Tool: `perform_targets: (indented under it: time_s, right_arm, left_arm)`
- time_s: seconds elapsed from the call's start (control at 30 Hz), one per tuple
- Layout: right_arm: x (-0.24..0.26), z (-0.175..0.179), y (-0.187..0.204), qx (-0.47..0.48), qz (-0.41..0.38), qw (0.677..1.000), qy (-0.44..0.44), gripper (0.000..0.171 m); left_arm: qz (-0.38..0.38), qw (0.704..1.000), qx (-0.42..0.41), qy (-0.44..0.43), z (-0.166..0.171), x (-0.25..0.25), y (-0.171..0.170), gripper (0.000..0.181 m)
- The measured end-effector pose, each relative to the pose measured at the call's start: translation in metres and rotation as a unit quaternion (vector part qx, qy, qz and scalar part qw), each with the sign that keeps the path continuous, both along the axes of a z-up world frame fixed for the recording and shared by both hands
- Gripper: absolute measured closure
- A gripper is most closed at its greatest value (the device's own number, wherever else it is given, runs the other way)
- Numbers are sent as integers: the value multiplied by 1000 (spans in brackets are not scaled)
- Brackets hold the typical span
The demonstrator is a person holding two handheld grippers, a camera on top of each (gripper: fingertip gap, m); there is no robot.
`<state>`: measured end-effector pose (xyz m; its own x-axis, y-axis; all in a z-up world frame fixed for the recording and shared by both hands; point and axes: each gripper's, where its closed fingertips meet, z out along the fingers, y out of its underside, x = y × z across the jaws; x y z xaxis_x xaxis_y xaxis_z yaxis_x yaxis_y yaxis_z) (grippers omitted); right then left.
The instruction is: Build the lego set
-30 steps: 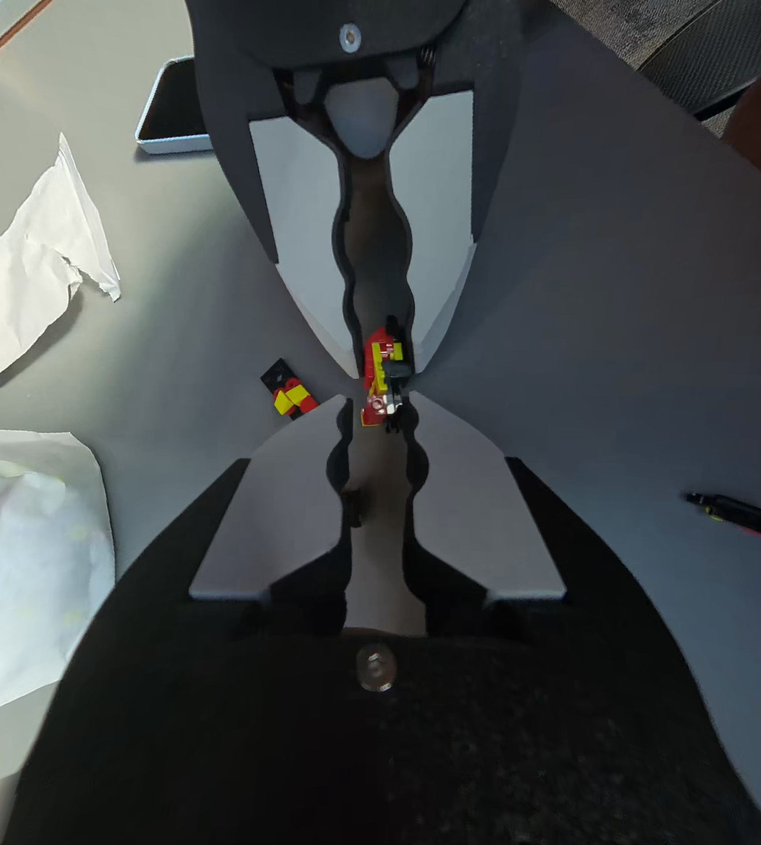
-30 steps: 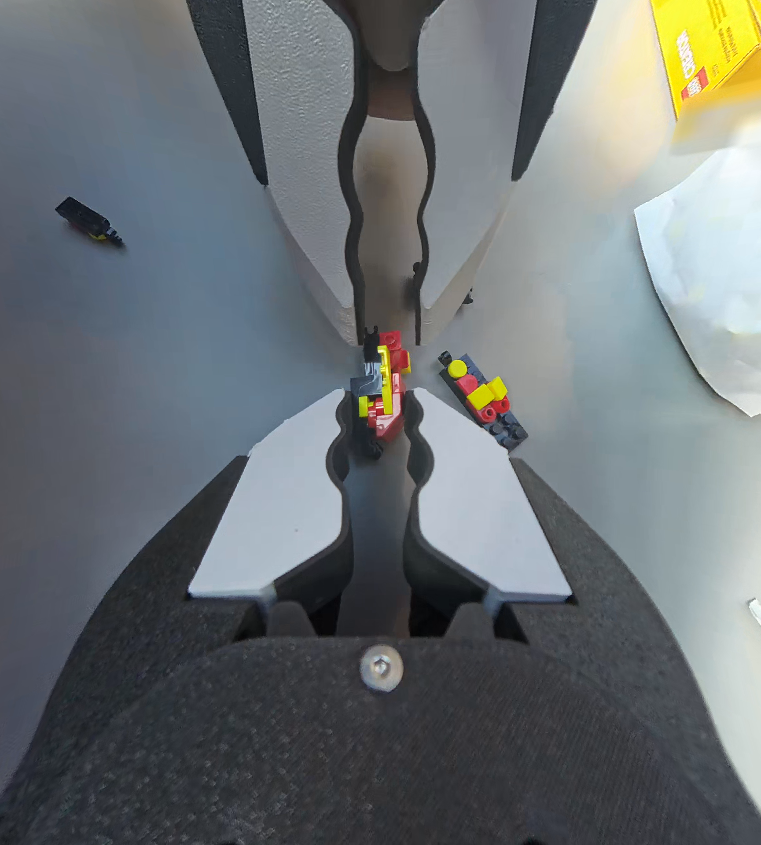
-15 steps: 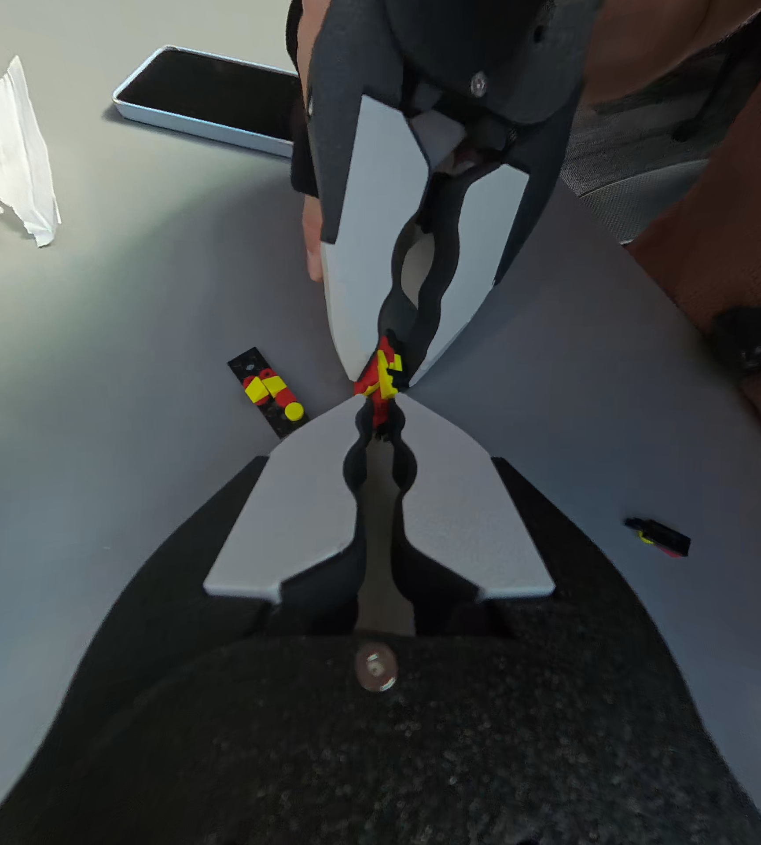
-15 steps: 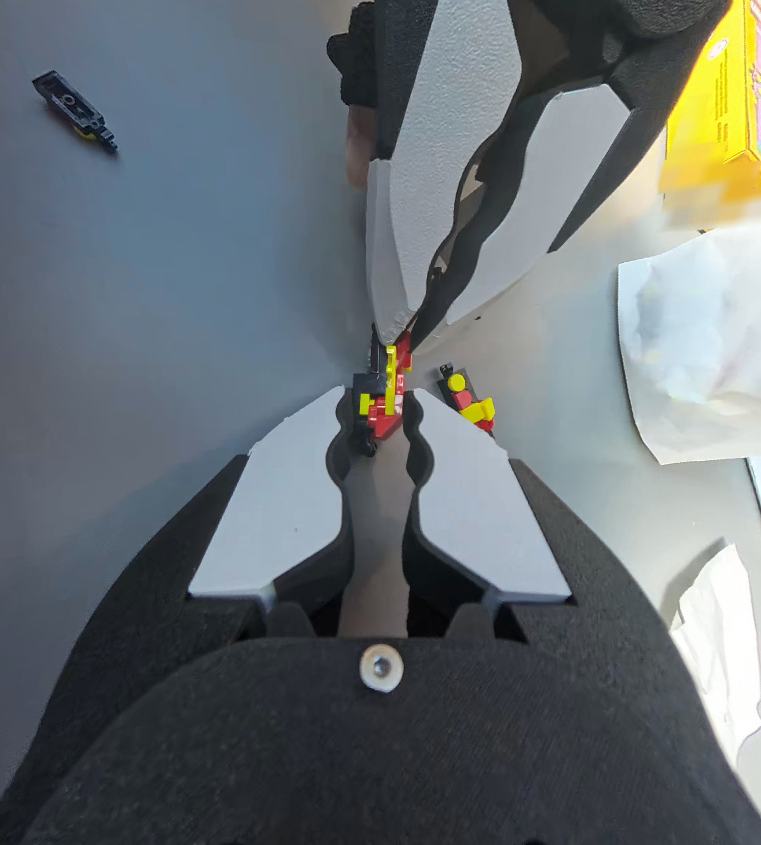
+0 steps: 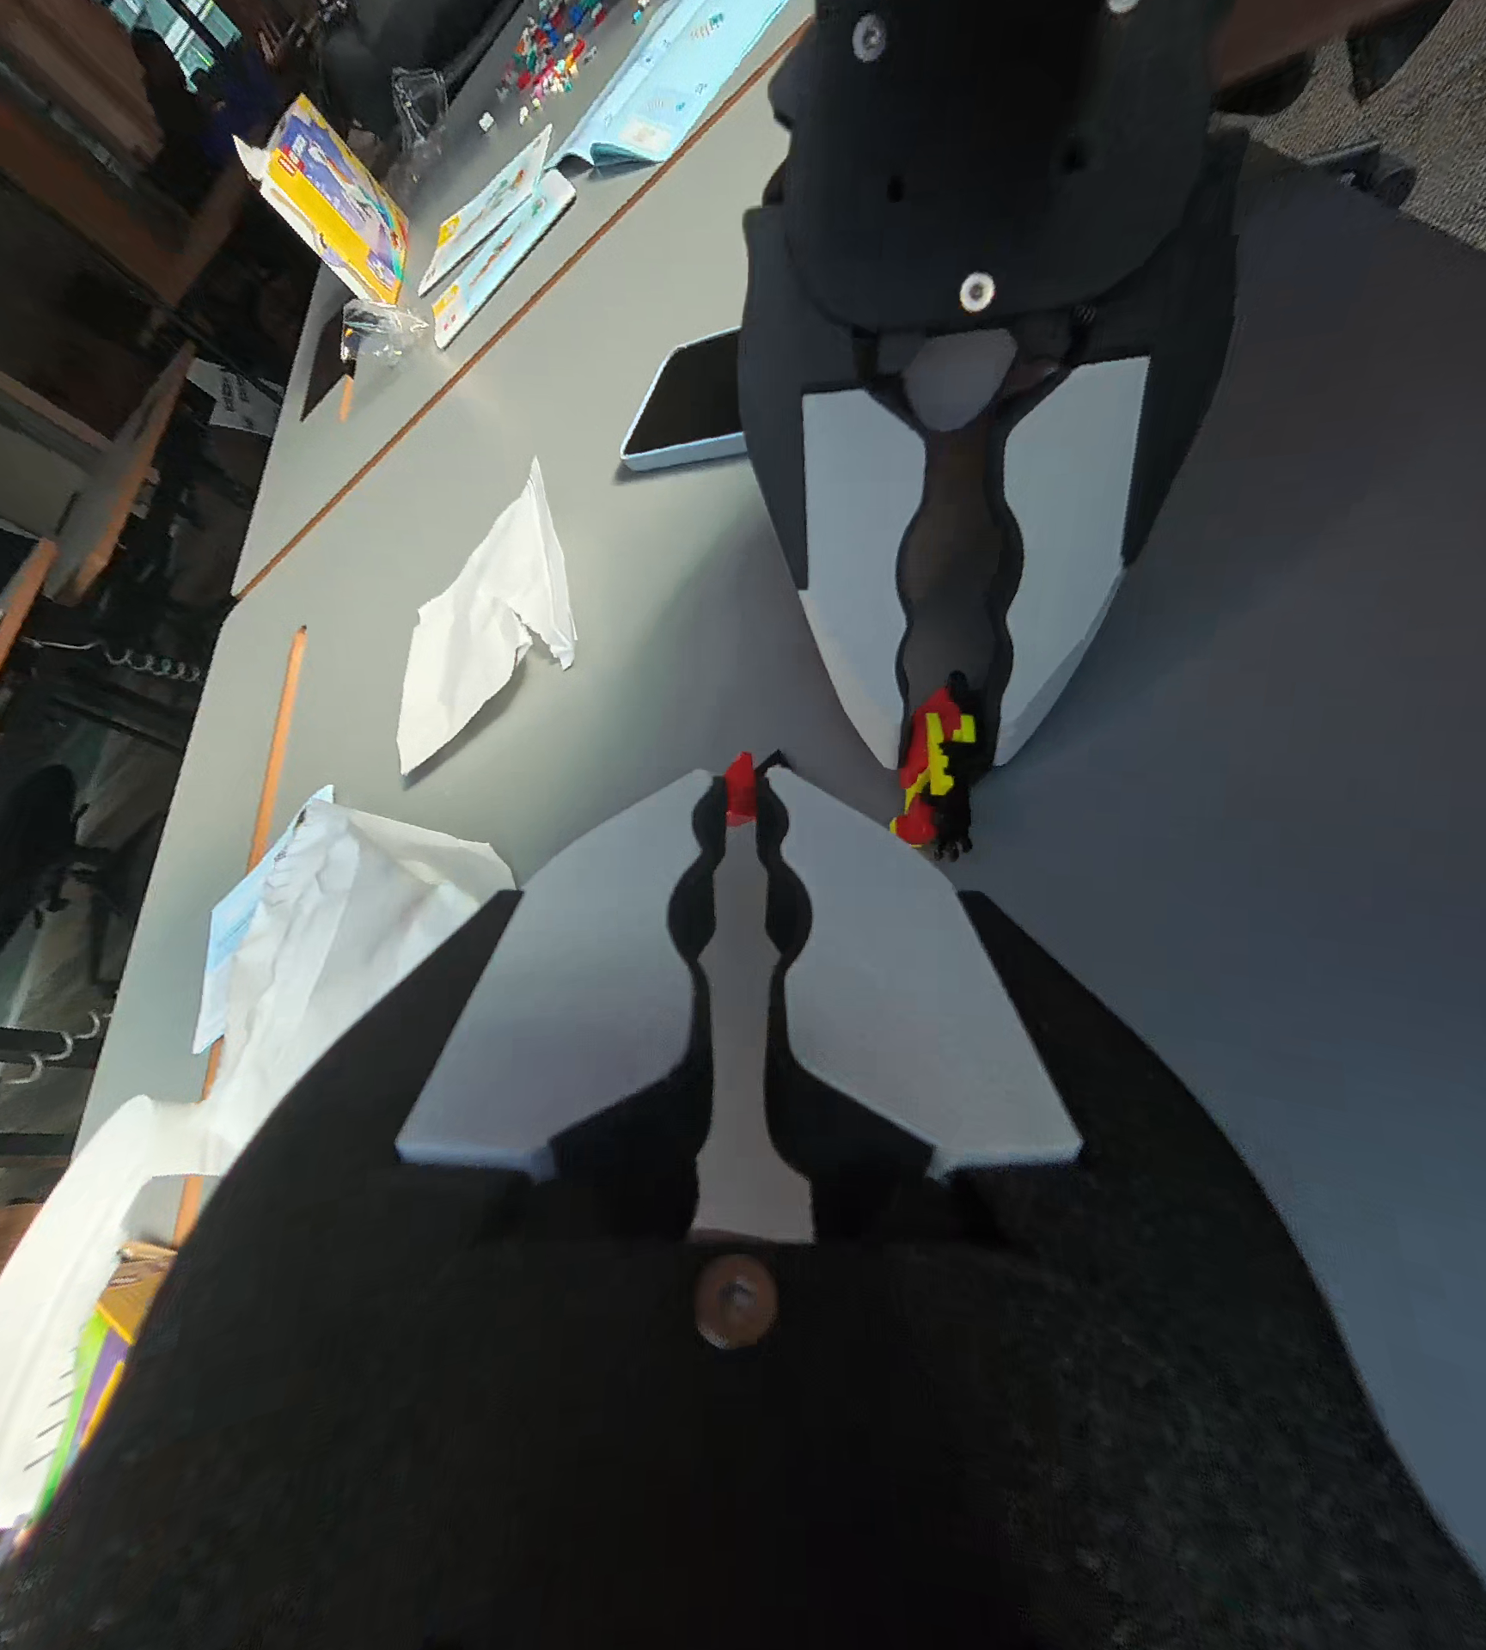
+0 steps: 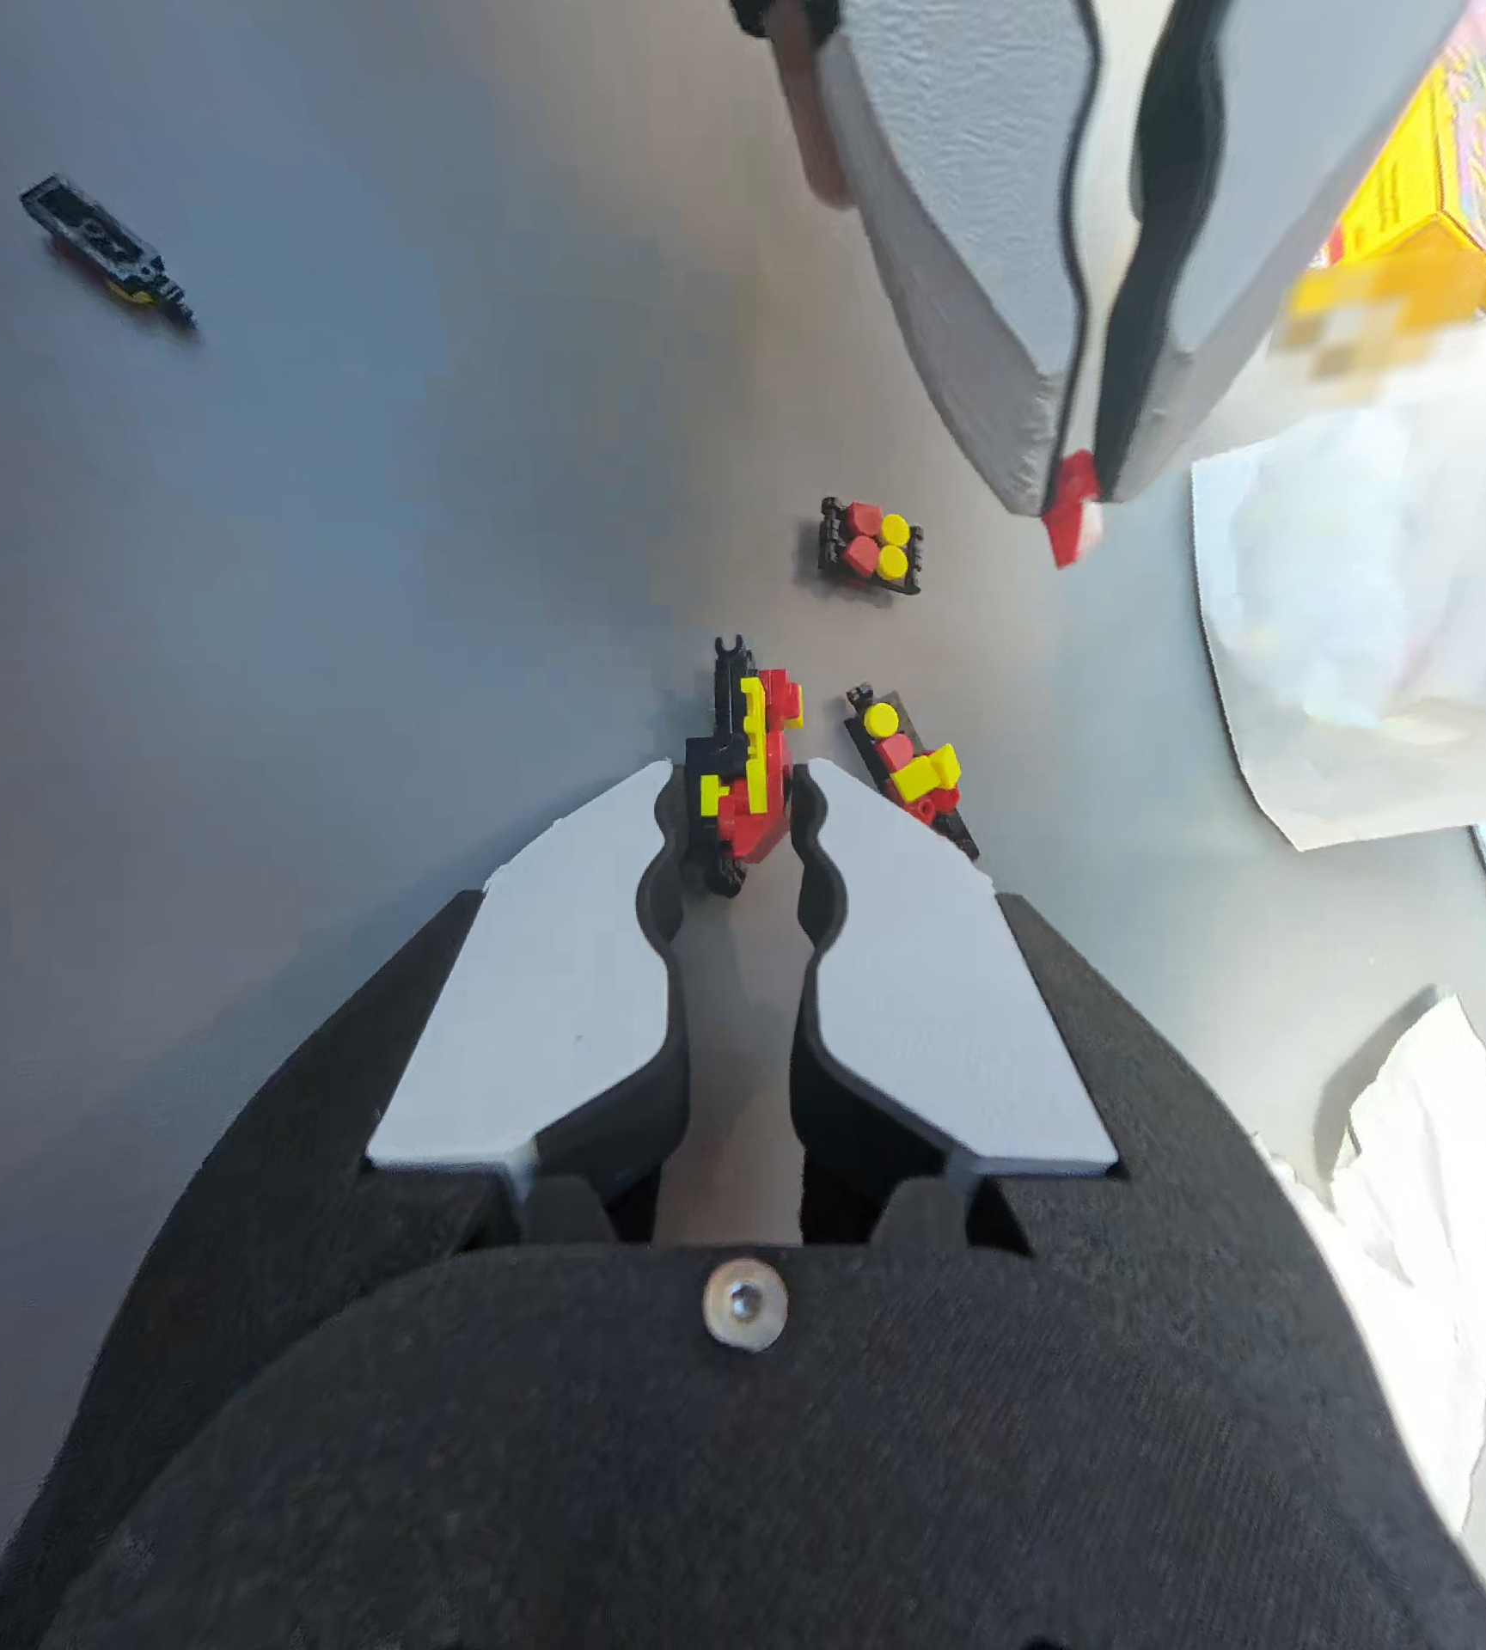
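Observation:
My right gripper [image 6: 739, 770] is shut on a red, yellow and black lego assembly [image 6: 748, 786], held low over the grey table [image 6: 364, 536]. My left gripper [image 5: 746, 777] is shut on a small red piece [image 5: 739, 790]. In the right wrist view the left gripper [image 6: 1074, 495] hangs up and to the right of the assembly, apart from it, with the red piece [image 6: 1074, 522] at its tips. In the left wrist view the right gripper [image 5: 949, 759] faces me with the assembly [image 5: 935, 772].
On the table lie a long black plate with red and yellow pieces [image 6: 909, 772], a small black base with round studs [image 6: 871, 546] and a black piece [image 6: 100, 245]. Yellow box [image 6: 1435, 205], white bag [image 6: 1391, 625], phone [image 5: 690, 411], crumpled paper [image 5: 489, 625]. The tips of one gripper are about 7 cm away from the tips of the other.
Both grippers met tip to tip on the assembly before. Now the left gripper has pulled away with a small red piece; the right one keeps the assembly.

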<state>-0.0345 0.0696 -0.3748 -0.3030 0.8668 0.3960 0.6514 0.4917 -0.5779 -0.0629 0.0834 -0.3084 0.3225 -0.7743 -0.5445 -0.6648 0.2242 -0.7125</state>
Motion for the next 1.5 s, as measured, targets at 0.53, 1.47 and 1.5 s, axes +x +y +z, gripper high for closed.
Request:
perform_targets:
  time_s: [0.53,1.47,1.5]
  right_arm:
    - [-13,79,-11,77,60,972,214,161]
    - [-17,40,-18,-322,-83,931,150,169]
    - [-17,37,-18,-316,-89,934,141,169]
  left_arm:
    - [-76,925,-301,-219,15,22,-31,176]
    - [-47,980,-178,-80,-25,15,-32,176]
    - [-47,982,-172,-64,-29,15,-32,176]
